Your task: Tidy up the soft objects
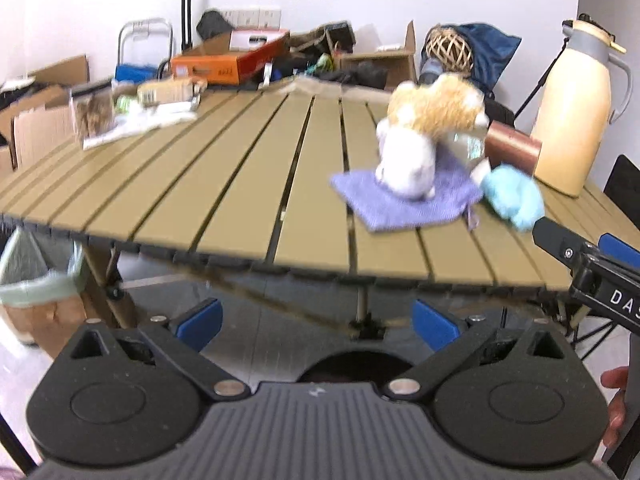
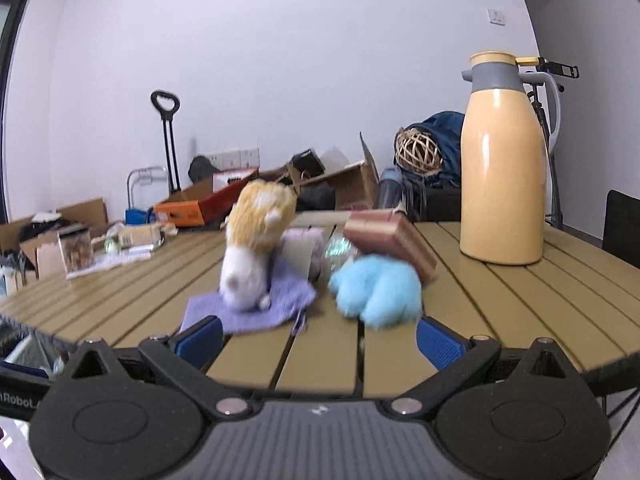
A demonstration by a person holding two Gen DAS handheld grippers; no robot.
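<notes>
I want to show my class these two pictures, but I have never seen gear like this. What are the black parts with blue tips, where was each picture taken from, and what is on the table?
No robot here: a person carries two hand-held grippers, each with a camera looking along its jaws. One picture is from the left gripper, the other from the right gripper. Both stand open and hold nothing. On the slatted table a white and orange plush toy sits on a purple cloth, beside a blue fluffy toy, a brown box and a yellow jug.
</notes>
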